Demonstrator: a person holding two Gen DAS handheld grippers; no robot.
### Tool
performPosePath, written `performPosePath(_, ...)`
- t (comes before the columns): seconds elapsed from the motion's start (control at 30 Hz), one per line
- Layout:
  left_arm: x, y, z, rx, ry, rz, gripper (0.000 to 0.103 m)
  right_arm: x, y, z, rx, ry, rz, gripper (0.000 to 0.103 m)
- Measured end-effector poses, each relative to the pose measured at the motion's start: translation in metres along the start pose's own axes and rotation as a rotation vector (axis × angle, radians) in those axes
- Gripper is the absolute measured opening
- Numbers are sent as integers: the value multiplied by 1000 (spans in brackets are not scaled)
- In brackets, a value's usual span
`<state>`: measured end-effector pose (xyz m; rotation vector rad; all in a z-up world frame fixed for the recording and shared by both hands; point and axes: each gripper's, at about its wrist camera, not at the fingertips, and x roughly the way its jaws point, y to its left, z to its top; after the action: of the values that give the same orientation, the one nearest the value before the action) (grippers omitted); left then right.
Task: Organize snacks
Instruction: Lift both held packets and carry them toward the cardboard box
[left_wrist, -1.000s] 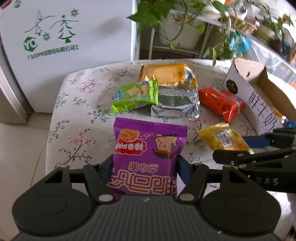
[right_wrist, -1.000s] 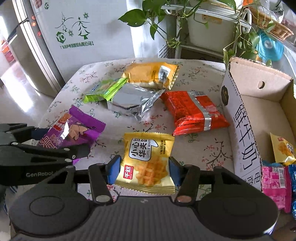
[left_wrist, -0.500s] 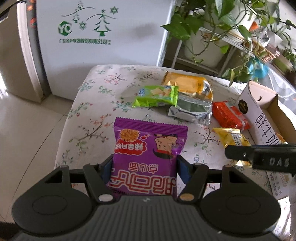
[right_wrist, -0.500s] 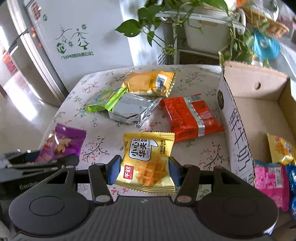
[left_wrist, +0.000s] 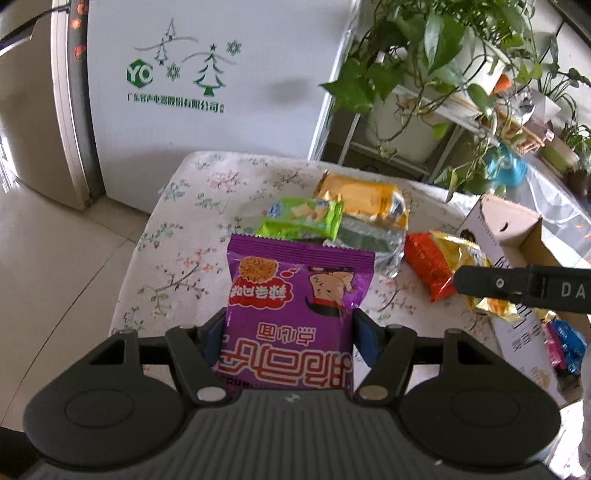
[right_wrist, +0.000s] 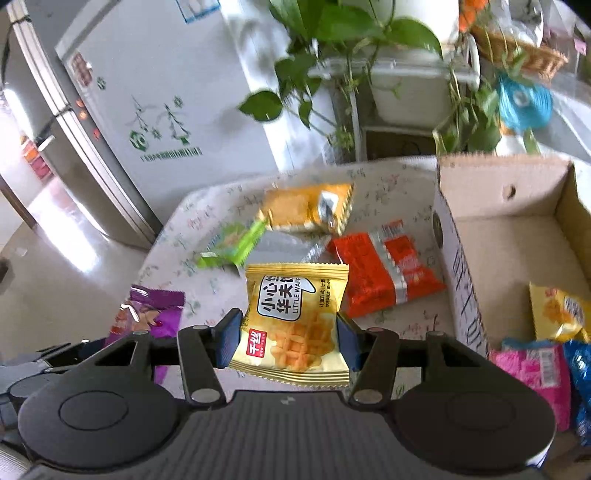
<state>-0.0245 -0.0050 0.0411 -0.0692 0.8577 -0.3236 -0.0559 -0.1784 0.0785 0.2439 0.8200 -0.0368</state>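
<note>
surface (right_wrist: 177, 266) far middle: four packets (right_wrist: 306, 206) clustered, touching
surface right edge: cardboard box (right_wrist: 454, 266)
box near corner: packets (right_wrist: 532, 373) inside
beyond far edge: refrigerator (left_wrist: 221, 74) left, plant stand (right_wrist: 406, 92) right

right hand-held gripper (right_wrist: 288, 338) | clamps yellow waffle packet (right_wrist: 295, 317) | above table (right_wrist: 207, 218)

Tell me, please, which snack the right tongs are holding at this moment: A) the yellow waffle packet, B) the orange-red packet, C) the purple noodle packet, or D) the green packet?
A: in the right wrist view the right tongs are shut on the yellow waffle packet, its sides pressed by both blue pads, while the purple noodle packet sits in the left tongs.
</note>
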Motion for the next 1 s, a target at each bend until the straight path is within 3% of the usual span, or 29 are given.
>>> performPosePath(0.5,-19,-55,19,28,-58,-67,68,-48,-32,31,34,-155,-52,61)
performPosePath(1.0,-23,-147,25,118,-60,-220,68,-100,-100,40,166,-273,-112,61)
